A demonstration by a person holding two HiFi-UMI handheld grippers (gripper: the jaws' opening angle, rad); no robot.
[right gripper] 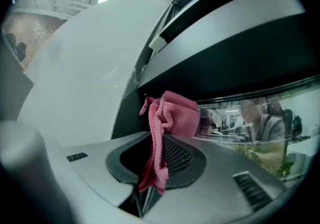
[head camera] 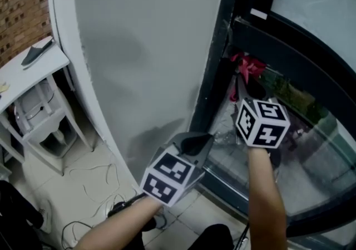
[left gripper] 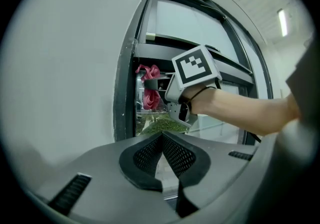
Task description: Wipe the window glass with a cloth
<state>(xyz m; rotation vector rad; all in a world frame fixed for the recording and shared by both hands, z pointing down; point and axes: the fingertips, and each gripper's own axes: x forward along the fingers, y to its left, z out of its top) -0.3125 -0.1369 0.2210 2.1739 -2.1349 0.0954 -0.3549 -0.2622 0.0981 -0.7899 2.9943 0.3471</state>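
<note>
Far left: brick wall (head camera: 22, 9), and below it a small white tabletop (head camera: 39, 68) w/ a dark flat item (head camera: 36, 54) lying on it. Tiled floor (head camera: 72, 176) near the person has loose cables (head camera: 97, 190) strewn across it. Centre-left: a wide white wall panel (head camera: 139, 48) fills most of the head view. Left gripper (head camera: 194, 143) is low, near the person, just beside the panel's bottom right edge and pointing toward the window. In the left gripper view its gripper (left gripper: 161, 137) has both jaws closed tip to tip w/ nothing between them. Right of the panel is the dark window frame (head camera: 219, 65), an upright post w/ a dark crossbar (head camera: 289, 43) running right from it. Right gripper (head camera: 250, 84) is farther and higher than the left one, arm stretched out, up in the corner under the crossbar. Its jaws are clamped on the pink cloth (right gripper: 172, 115), which sticks out bunched past the tips w/ a tail hanging down between the pads. Cloth (head camera: 247, 66) sits at the left edge of the window glass (head camera: 311, 154), right by the post; can't tell if it's actually pressed on the pane. Greenery (head camera: 295, 98) shows through the glass.
</note>
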